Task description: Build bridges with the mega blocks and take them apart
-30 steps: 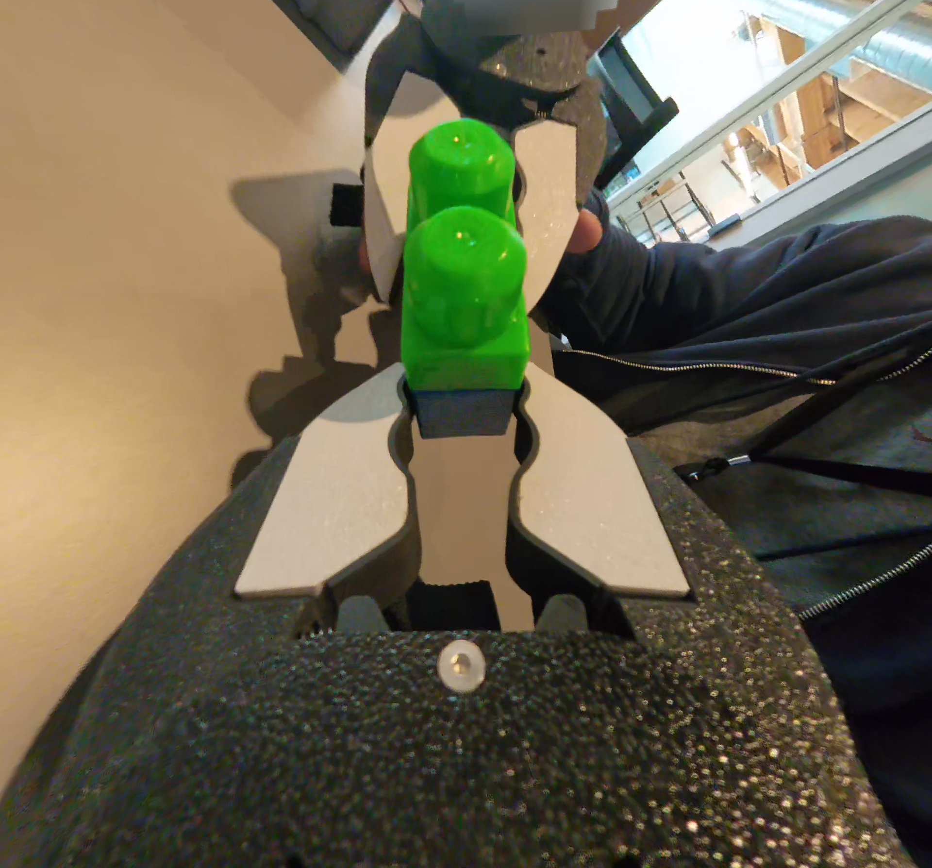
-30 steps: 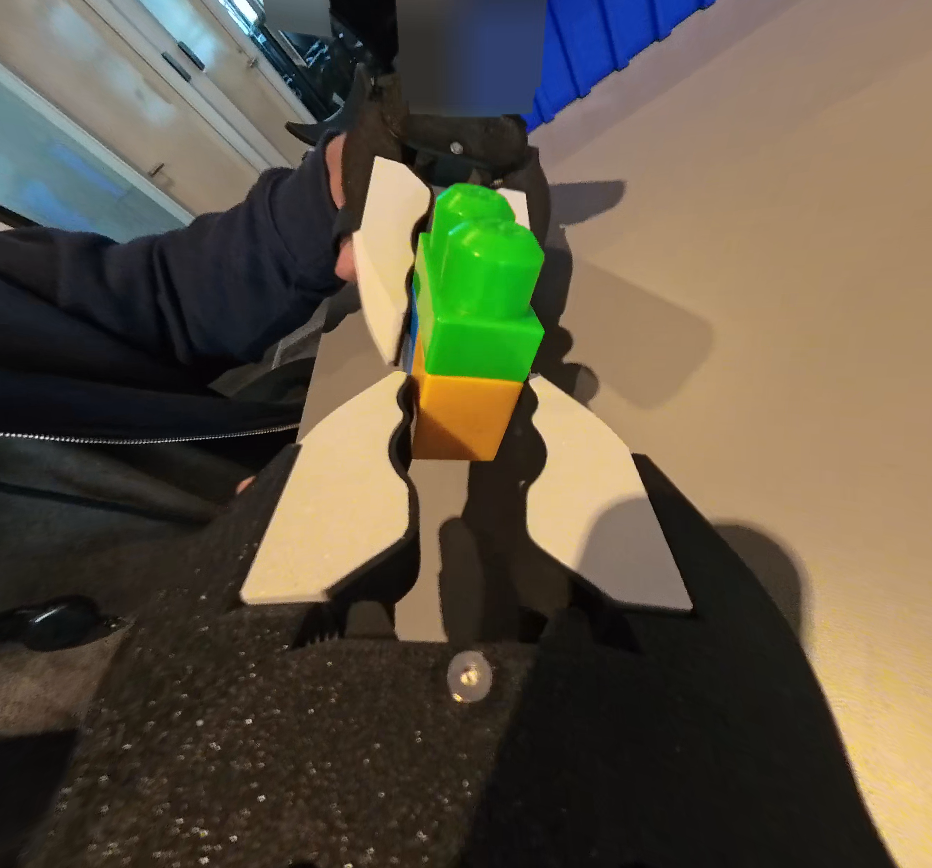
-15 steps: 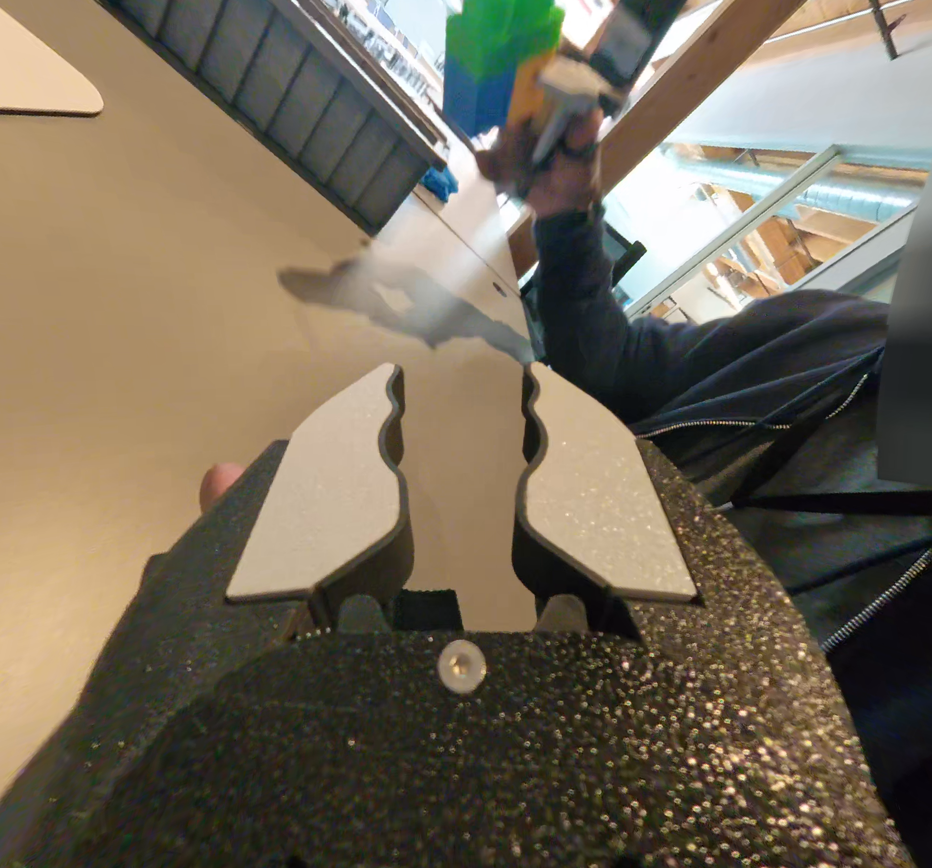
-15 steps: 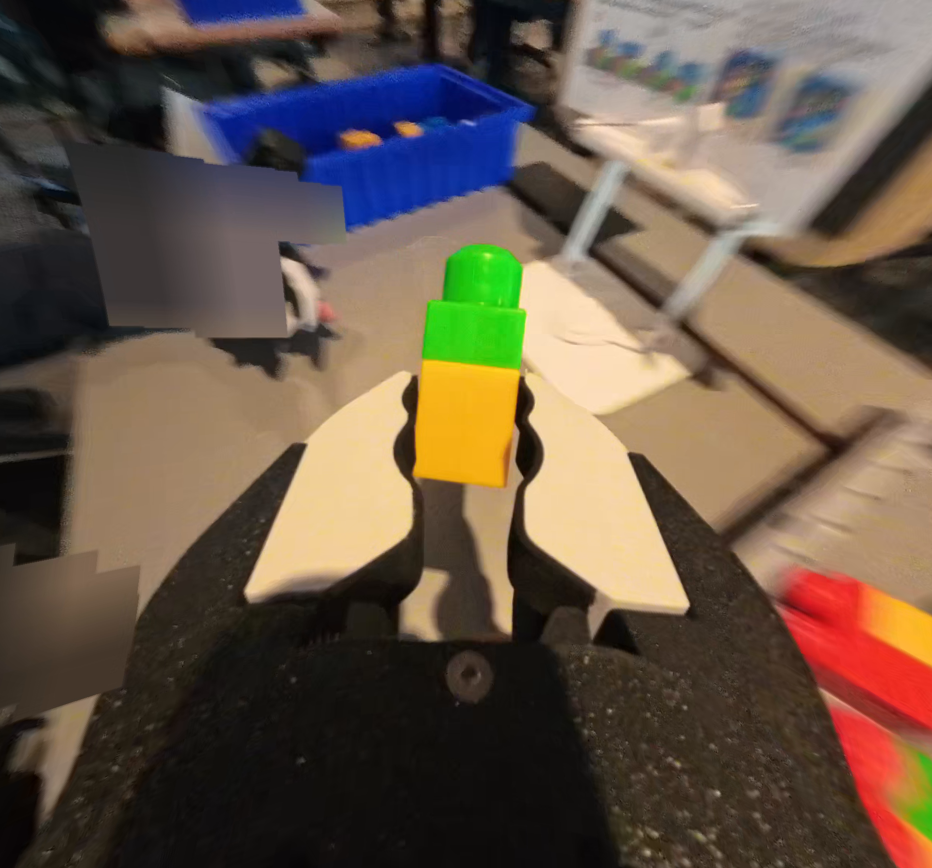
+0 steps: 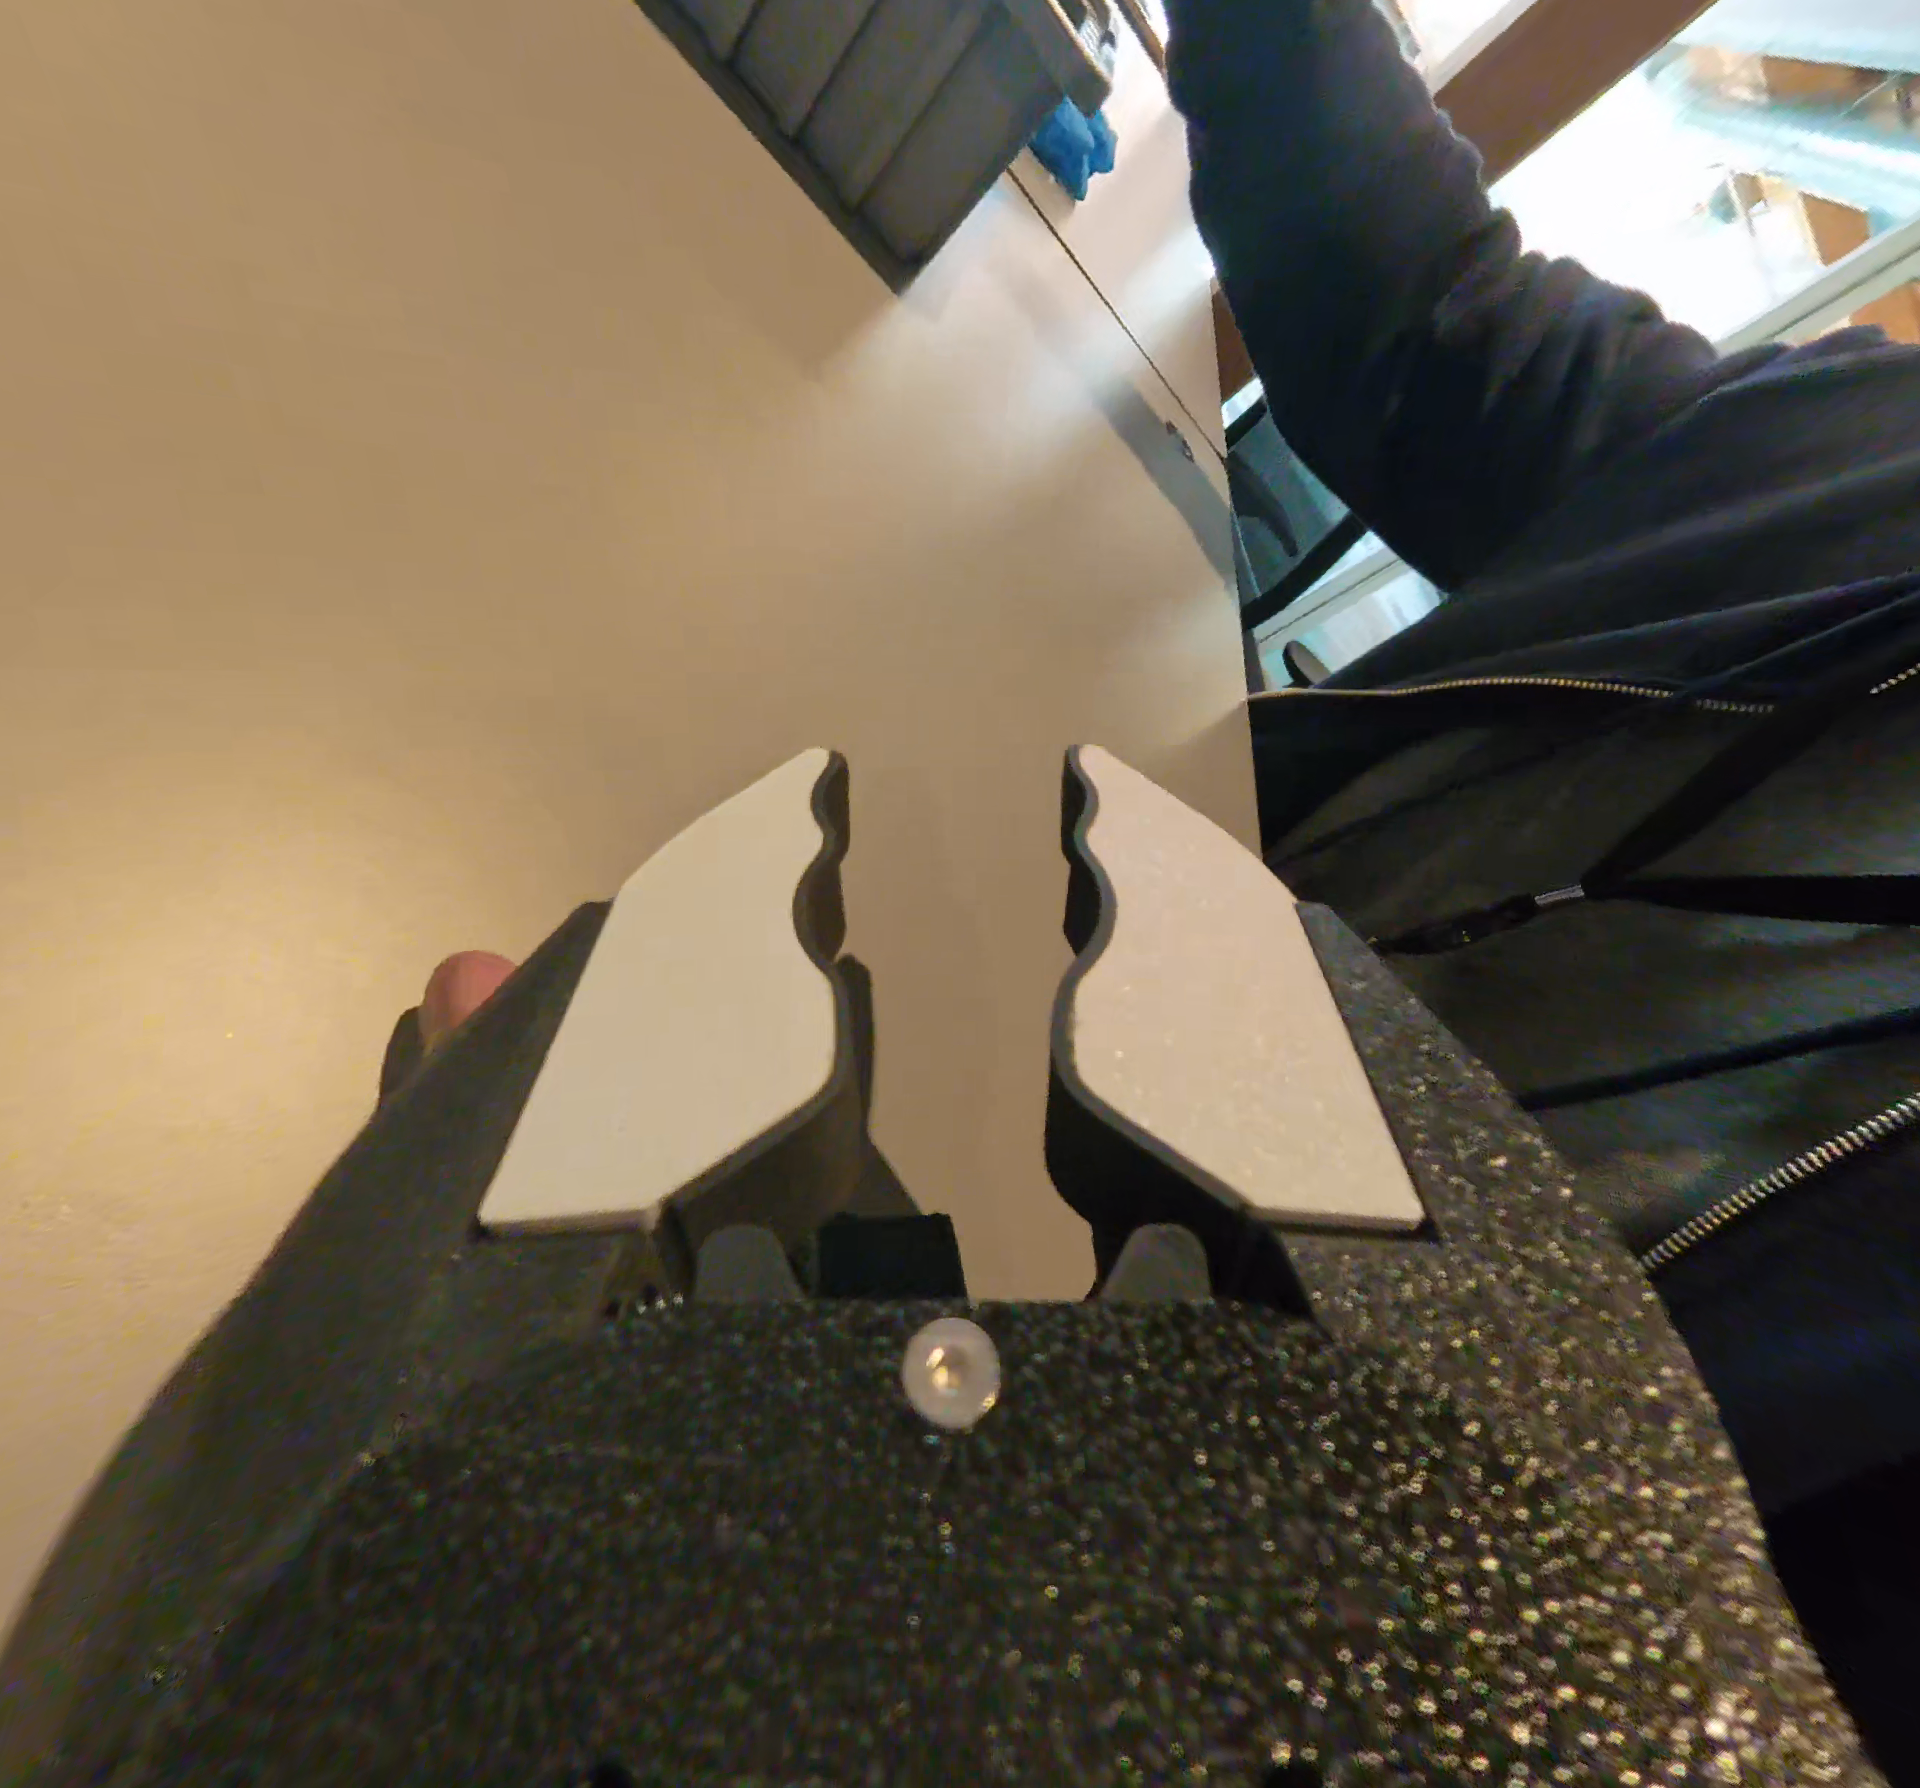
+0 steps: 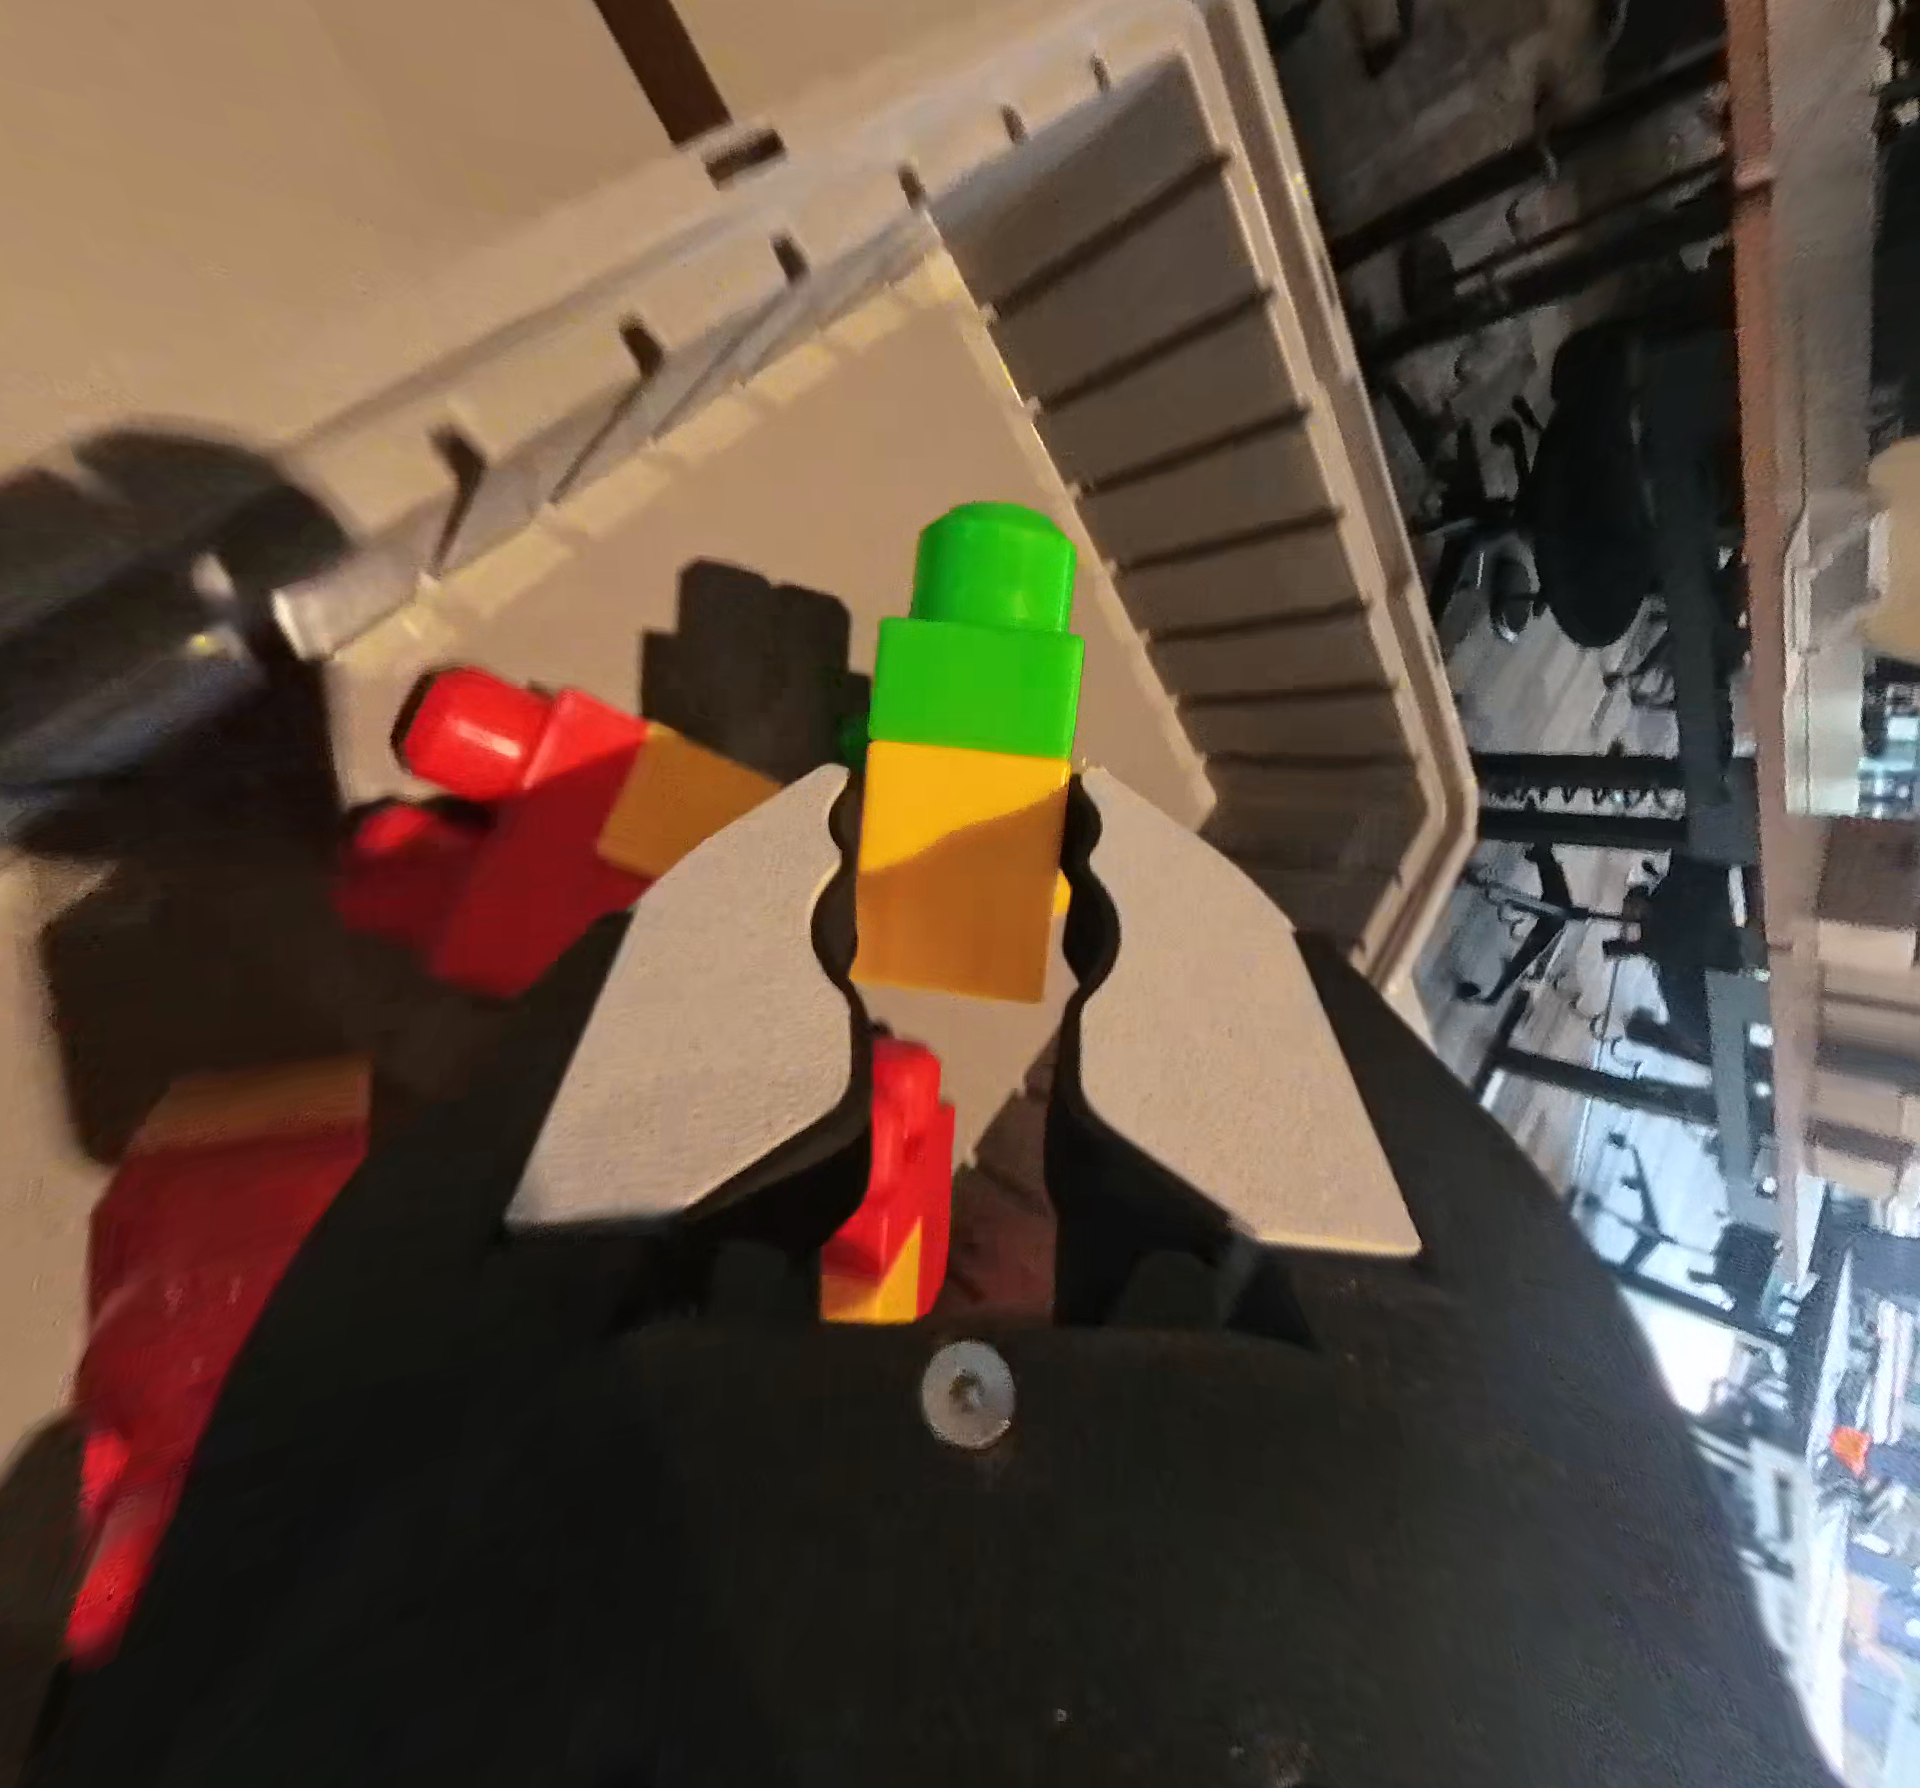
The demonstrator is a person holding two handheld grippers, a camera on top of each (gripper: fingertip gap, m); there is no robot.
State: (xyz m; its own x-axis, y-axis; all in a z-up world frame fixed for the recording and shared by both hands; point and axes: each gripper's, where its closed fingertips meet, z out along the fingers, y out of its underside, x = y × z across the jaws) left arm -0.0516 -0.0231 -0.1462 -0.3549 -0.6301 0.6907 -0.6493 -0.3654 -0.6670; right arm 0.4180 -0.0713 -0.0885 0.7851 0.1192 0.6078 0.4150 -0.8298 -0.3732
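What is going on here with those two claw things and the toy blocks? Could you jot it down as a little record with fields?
Left gripper: open, holding nothing, above the beige table
Right gripper: shut on the yellow block
Green block: stacked on the yellow block
Below the right gripper: grey bin with red blocks in it
Person: dark sleeve raised
Picture quality: right wrist view blurred
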